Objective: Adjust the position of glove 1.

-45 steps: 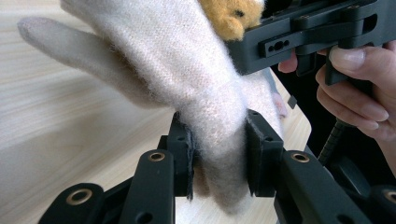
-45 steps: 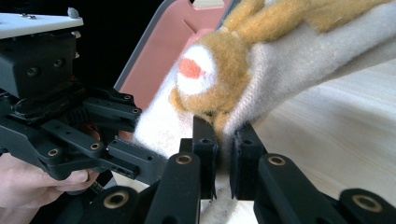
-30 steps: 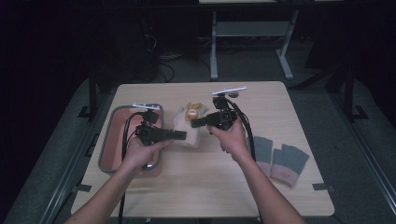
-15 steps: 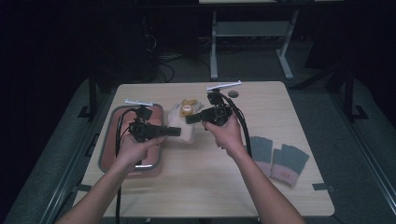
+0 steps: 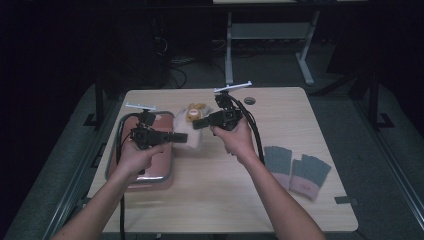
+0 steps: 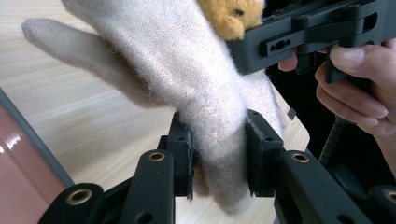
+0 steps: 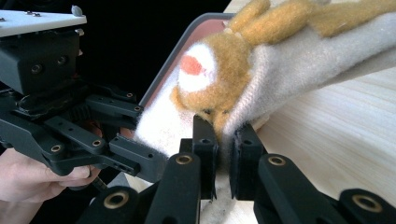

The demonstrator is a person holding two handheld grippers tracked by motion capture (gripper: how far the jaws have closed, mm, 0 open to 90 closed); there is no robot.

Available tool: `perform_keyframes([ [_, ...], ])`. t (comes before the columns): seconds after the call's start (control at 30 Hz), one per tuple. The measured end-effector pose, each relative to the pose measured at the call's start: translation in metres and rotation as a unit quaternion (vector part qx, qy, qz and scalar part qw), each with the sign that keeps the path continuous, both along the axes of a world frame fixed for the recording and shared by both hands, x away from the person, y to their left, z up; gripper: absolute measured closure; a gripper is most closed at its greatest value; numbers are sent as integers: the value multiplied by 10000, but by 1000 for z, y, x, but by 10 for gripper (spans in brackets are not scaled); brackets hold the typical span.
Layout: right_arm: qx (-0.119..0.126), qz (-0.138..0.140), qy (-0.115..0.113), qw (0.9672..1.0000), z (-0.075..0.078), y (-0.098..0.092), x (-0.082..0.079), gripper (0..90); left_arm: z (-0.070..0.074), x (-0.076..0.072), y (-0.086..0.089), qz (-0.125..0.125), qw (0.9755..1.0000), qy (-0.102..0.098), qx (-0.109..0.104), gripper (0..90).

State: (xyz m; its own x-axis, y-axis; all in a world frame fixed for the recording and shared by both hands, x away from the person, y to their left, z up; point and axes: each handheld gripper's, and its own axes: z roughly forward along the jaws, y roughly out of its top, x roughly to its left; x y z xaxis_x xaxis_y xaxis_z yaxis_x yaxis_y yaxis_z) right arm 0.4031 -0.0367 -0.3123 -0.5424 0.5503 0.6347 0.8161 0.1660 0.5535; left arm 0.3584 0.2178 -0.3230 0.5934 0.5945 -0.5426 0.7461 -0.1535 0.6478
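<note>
At the left side of the wooden table [image 5: 215, 200] sits a tray [image 5: 165, 177] with a pink-red inside and a grey rim. The person's left hand [image 5: 134, 156] is over it, holding the left gripper [image 5: 181, 137]. In the left gripper view, this gripper [image 6: 219, 154] has its 2 jaws squeezed on a fuzzy cream glove [image 6: 187, 60]. The soft cloth bulges out between them. One cream finger of the glove sticks out to the side above the wood.

The glove [image 5: 192, 127] hangs between the 2 grippers, just right of the tray and near the back middle of the table. It has a little orange toy animal [image 5: 195, 111] sewn on it, with a white face and a red nose. It may be a bear, but it is too small to tell for sure.

Next comes the right gripper [image 5: 198, 123], held by the right hand [image 5: 235, 137]. In the right gripper view, this gripper [image 7: 223, 154] is pinched tight on the glove's [image 7: 327, 51] edge, right under the toy animal [image 7: 219, 70].

Far to the right, 2 grey gloves [image 5: 295, 167] with pink cuffs lie flat, side by side, near the table's edge.
</note>
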Motion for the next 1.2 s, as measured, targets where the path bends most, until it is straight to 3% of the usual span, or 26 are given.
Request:
perform_keyframes([
  [1.2, 10, 256, -67, 9996, 16, 40, 9, 826, 20, -5, 36, 227, 9996, -104, 129, 672],
])
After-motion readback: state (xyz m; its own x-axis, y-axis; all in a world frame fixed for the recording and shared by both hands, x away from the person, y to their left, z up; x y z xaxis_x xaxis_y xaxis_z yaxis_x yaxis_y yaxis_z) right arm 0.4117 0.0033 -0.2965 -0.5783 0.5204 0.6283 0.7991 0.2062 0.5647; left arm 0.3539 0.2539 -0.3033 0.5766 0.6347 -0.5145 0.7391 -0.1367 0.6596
